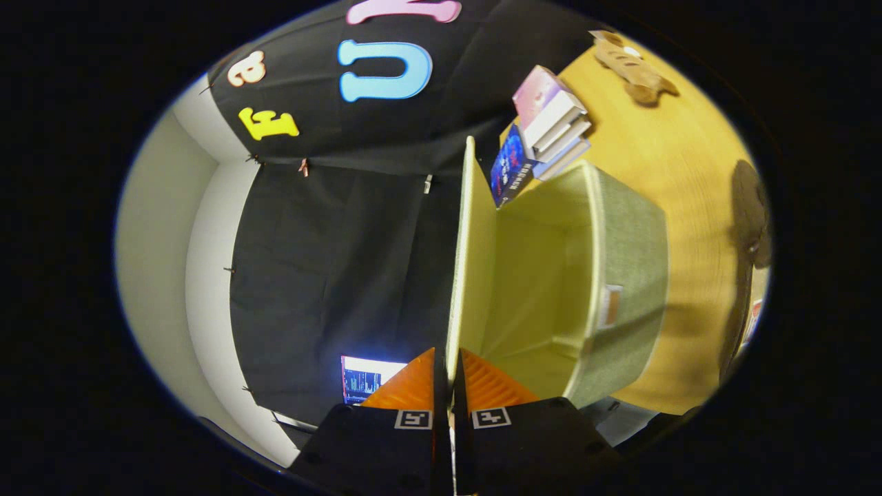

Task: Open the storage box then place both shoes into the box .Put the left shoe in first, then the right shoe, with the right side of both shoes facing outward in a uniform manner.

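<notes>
Tool [451,386] pinched on lid [470,255] of storage box [620,275]; lid swung open; thin edge could slip out, dropping it shut.

Yellow wooden table [661,172], green storage box [623,275] with lid [470,262] open standing on it, stack of books [548,134] beside the box, a brown thing, maybe a soft toy [630,65], farther off

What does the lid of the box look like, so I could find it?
On the wooden table sits a green cloth box, beside a stack of books. Its lid stands swung open, pale inside, its edge pinched between the gripper's jaws. It is the only thin flat panel there.
</notes>
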